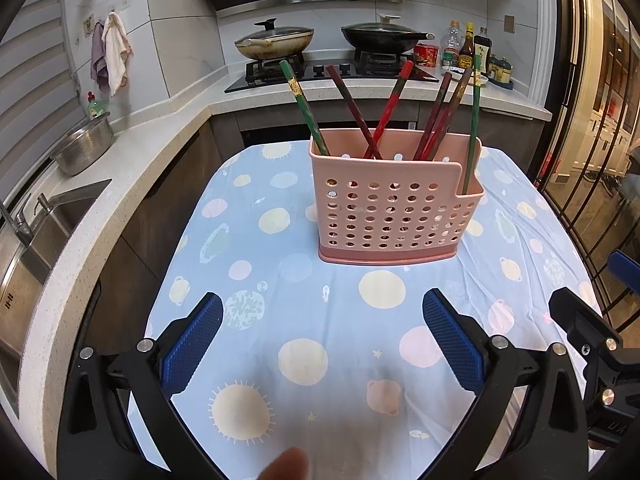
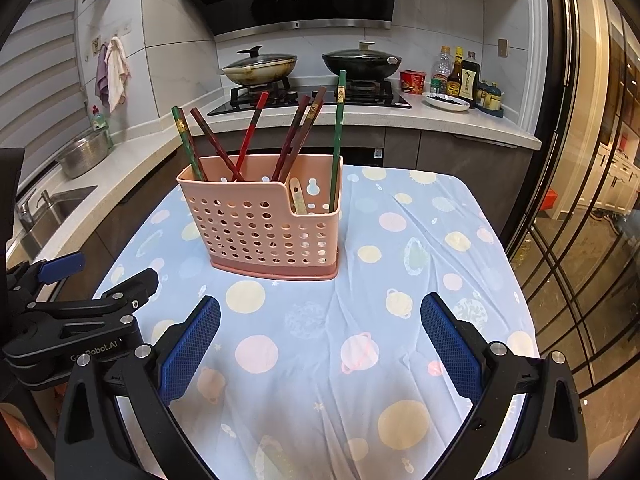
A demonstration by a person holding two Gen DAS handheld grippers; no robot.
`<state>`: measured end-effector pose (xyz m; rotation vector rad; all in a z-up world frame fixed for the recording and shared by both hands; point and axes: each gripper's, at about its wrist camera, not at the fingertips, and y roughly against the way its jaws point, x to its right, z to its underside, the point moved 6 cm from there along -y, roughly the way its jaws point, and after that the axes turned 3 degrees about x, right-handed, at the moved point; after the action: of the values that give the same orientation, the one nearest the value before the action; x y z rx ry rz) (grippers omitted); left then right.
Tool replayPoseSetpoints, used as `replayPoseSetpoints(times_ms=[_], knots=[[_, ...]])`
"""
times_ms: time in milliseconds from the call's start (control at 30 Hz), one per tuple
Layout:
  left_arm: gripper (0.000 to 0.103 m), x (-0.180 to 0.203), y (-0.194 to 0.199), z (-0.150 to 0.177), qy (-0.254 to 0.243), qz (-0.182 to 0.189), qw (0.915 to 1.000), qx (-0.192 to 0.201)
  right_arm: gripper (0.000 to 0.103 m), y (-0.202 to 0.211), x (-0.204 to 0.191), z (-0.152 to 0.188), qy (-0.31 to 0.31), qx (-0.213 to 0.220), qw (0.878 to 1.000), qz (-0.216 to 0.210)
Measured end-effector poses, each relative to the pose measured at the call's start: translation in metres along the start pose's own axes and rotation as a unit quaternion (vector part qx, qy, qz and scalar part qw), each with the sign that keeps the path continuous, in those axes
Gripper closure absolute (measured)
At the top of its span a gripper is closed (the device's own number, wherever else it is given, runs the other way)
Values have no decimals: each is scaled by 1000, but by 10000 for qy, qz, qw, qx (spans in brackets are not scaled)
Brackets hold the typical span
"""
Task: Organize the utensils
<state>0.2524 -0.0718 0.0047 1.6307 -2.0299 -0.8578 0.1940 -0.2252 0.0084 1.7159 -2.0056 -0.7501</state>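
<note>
- On the table's pale blue cloth [image 1: 248, 240], printed with pastel planets and suns, we see a pink perforated plastic caddy [image 1: 392, 208] standing upright on a darker pink base.
- In its taller back compartment we count slender lacquered chopsticks [image 1: 394, 110], red, brown and green, leaning apart; one green stick [image 2: 338, 140] stands in the lower side pocket beside a pale flat utensil [image 2: 298, 200].
- We hold the left gripper [image 1: 322, 344] and right gripper [image 2: 320, 344] near the caddy, ribbed blue pads spread wide, nothing between them.
</note>
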Motion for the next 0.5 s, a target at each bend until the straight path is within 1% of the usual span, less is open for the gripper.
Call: replayPoseSetpoints(times_ms=[233, 500], knots=[[7, 1, 1, 1, -2, -29, 10000, 19, 7, -3, -1, 3, -26, -66, 10000, -30], [7, 0, 2, 1, 22, -150, 9999, 76, 7, -4, -3, 6, -1, -81, 10000, -31]])
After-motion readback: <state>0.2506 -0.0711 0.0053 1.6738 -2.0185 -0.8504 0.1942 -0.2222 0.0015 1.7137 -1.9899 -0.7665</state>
